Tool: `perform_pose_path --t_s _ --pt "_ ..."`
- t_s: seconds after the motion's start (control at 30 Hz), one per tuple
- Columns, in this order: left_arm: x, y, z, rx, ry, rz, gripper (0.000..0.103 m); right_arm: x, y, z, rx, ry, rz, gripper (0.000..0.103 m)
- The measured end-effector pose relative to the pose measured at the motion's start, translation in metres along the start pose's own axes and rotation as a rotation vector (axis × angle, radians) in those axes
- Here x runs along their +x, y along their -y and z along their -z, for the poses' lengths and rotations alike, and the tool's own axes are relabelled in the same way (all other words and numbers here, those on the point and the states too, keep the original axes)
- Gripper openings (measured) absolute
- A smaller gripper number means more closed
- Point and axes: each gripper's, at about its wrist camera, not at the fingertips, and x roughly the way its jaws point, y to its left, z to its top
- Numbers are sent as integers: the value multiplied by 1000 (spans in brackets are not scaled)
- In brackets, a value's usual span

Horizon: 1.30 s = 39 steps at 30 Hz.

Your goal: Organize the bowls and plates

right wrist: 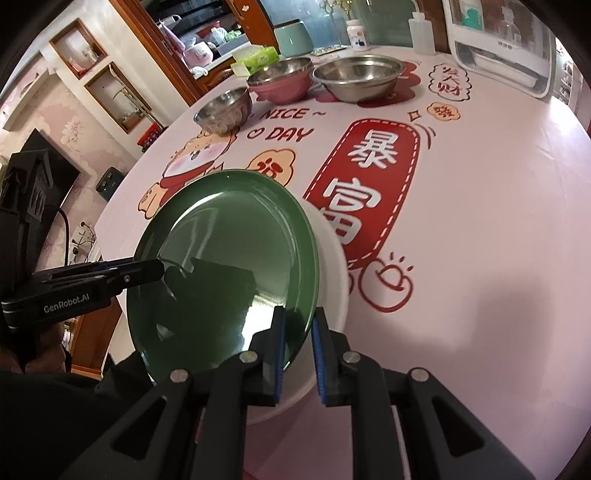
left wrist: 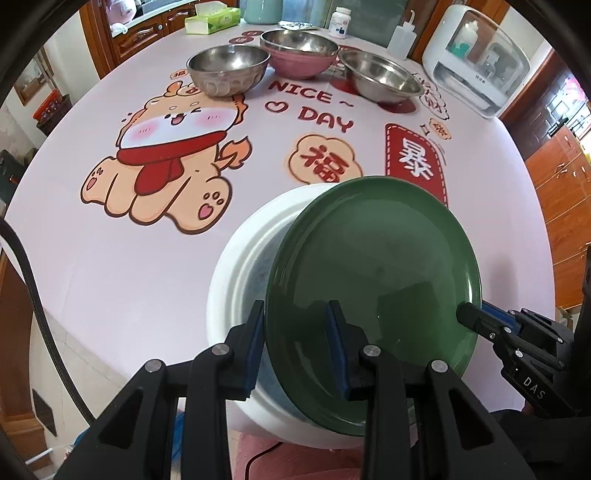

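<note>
Both grippers, left and right, pinch opposite rims of the green plate; glazed, slippery, breakable, so rim grips suit it.

So the green plate covers most of the white dish under it, and you only get a crescent of rim, so no idea what's printed inside. The dish's near edge sits behind the left gripper too. In the right wrist view the right gripper blocks the plate's near rim. The white appliance gets chopped by the frame edge in that view. Label on the pill bottle is too small to read. Cabinets out at the edges are smeared by the lens.
</note>
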Motion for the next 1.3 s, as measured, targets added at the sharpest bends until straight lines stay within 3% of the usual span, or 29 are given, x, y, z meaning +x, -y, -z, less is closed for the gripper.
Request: perform_pose_path --t_s 0.33,0.73,1.0,1.3 --pt "8 -8 5 27 -48 -6 29 12 -7 0 21 -24 24 19" --pt "8 -4 6 34 -46 -26 30 9 -9 2 6 -22 30 20" --pt "-5 1 13 25 3 -31 32 1 -16 2 -65 6 -3 37" --pt "-22 6 28 -14 62 -44 32 -9 -18 4 -126 20 -20 43"
